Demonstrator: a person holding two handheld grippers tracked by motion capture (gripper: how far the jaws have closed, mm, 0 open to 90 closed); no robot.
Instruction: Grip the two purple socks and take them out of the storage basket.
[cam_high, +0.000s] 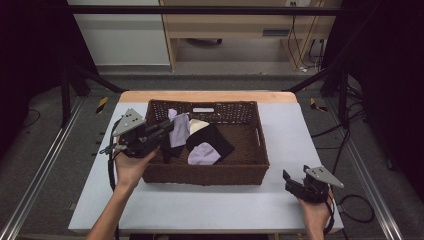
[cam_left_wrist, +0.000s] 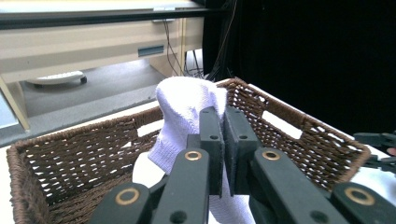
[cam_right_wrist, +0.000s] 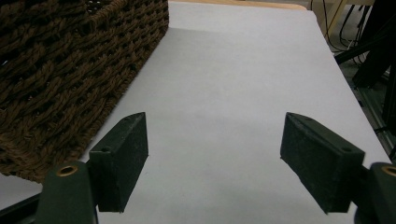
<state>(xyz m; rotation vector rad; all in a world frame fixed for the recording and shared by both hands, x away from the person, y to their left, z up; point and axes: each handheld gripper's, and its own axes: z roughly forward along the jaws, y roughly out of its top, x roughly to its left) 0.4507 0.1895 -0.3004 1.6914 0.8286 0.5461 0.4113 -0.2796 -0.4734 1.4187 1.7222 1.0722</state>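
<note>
Left claw clamps lilac sock; lower end hidden

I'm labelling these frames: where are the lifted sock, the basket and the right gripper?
sock (cam_left_wrist: 182, 105), left gripper view, on its knit top above the jaws
basket (cam_high: 205, 175), high view, on its near wall
right gripper (cam_right_wrist: 215, 163), right gripper view, midway between its open jaws

A lab room for recording

We see black curtains, metal rails, loose cables and a desk behind the table's far edge.
</note>
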